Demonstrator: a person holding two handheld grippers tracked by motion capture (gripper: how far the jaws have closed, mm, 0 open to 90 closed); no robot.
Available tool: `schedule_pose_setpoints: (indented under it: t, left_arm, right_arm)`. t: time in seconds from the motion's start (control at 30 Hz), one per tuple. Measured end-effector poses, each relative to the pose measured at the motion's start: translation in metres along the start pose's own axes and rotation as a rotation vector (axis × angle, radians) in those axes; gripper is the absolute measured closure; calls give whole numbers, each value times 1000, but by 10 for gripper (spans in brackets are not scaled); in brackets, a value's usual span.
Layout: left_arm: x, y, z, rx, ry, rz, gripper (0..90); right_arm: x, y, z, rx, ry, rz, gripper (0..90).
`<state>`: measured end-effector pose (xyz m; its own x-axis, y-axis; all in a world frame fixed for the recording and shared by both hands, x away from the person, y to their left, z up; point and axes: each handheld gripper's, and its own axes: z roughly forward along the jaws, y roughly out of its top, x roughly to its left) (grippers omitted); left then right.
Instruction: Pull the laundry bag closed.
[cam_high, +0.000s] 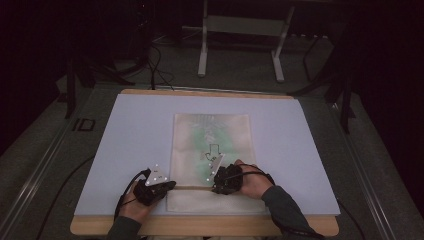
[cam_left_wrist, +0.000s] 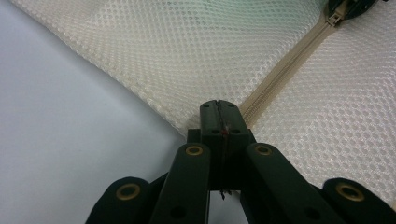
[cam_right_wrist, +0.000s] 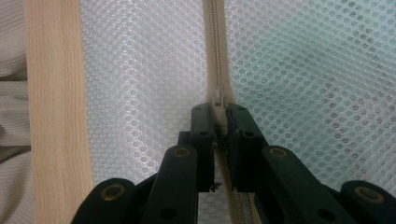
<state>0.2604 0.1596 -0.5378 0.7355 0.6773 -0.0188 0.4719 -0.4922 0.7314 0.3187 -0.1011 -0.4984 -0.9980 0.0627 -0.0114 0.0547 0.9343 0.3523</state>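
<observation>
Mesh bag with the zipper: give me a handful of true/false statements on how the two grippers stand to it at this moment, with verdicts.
1. The right gripper is shut on the zipper pull. True.
2. The left gripper has its jaws wide open above the mesh bag. False: its jaws are closed together, at the bag's edge where the zipper ends; whether mesh is pinched between them cannot be told.
3. The bag lies flat on a pale sheet that covers the wooden table. True.
4. In the high view, the left gripper is at the far end of the bag. False: both grippers are at the near end, by the zipper line.
5. Something green shows through the mesh. True.
</observation>
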Motion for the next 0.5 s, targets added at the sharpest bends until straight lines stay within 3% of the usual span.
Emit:
schedule_pose_setpoints:
  t: [0.5]
  left_arm:
    - [0,0,0,0,0,-3,897]
  right_arm:
    - [-1,-8,-5,18,1,6,822]
